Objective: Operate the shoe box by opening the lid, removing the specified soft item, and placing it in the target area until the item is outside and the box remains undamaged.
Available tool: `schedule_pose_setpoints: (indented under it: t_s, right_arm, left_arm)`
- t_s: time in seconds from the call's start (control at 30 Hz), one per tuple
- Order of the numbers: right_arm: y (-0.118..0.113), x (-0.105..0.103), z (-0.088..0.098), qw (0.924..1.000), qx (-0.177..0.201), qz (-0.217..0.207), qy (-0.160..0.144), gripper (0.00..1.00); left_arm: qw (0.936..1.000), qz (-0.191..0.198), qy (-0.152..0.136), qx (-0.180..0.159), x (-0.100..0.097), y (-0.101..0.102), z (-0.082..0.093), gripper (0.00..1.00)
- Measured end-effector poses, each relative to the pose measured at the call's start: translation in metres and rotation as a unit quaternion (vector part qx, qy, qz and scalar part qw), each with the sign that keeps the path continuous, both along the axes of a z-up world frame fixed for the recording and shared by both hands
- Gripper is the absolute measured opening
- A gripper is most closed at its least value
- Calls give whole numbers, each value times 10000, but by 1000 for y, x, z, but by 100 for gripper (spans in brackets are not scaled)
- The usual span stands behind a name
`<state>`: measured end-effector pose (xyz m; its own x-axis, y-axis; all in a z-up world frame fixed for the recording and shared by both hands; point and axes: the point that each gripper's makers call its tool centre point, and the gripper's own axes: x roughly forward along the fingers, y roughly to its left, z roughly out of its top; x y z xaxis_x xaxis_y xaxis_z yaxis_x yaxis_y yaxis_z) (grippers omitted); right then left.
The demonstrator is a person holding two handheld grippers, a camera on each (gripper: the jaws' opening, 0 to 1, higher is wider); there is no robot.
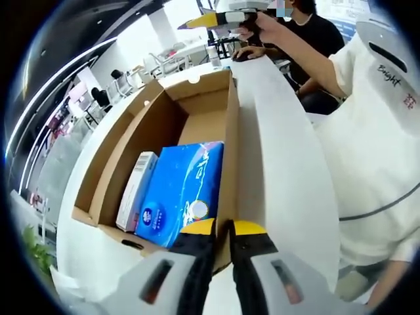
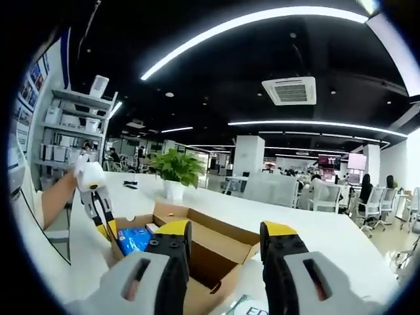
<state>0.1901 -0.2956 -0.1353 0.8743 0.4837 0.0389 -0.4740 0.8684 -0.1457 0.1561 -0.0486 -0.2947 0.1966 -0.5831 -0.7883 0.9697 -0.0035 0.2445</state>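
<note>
The cardboard shoe box lies open on the white counter, and inside it, at the near end, a blue soft pack rests beside a slim white carton, the pack's near edge hidden behind the left gripper, whose yellow-tipped jaws are nearly closed at the box's near rim with nothing seen between them. In the right gripper view the right gripper hovers above the box with jaws wide and empty, blocking part of it. A potted plant and office chairs stand beyond, and a person's white-sleeved arm reaches in at the right.
</note>
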Motion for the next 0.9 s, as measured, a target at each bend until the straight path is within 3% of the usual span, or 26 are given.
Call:
schedule_pose_setpoints:
  t_s: [0.07, 0.2, 0.3, 0.43, 0.5, 0.53, 0.73, 0.8, 0.87, 0.9]
  right_arm:
    - [8, 0, -2, 9999, -44, 130, 22, 42]
    - [20, 5, -9, 9992, 62, 307, 230, 31]
    - [31, 8, -11, 9984, 20, 499, 266, 40]
    - [33, 18, -12, 9975, -391, 507, 293, 40]
    - [31, 22, -6, 9972, -410, 525, 334, 40]
    - [36, 22, -2, 9961, -337, 735, 358, 40]
    - [81, 13, -20, 9744, -978, 1855, 815, 41]
    - [100, 8, -27, 9630, -1087, 2262, 986, 45]
    - [107, 13, -27, 9632, -1159, 2227, 958, 44]
    - [112, 14, -29, 9599, -1408, 2254, 899, 44]
  left_arm:
    - [10000, -6, 5, -4, 0, 0, 0, 8]
    - [10000, 6, 10, 6, 0, 0, 0, 8]
    - [10000, 13, 14, -2, 0, 0, 0, 8]
    - [10000, 5, 24, 22, 0, 0, 0, 8]
    - [10000, 1, 17, 22, 0, 0, 0, 8]
    - [10000, 2, 19, 21, 0, 0, 0, 8]
    - [10000, 5, 27, 37, 0, 0, 0, 8]
    - [10000, 12, 23, 37, 0, 0, 0, 8]
    - [10000, 12, 15, 33, 0, 0, 0, 8]
    - [10000, 18, 14, 27, 0, 0, 0, 8]
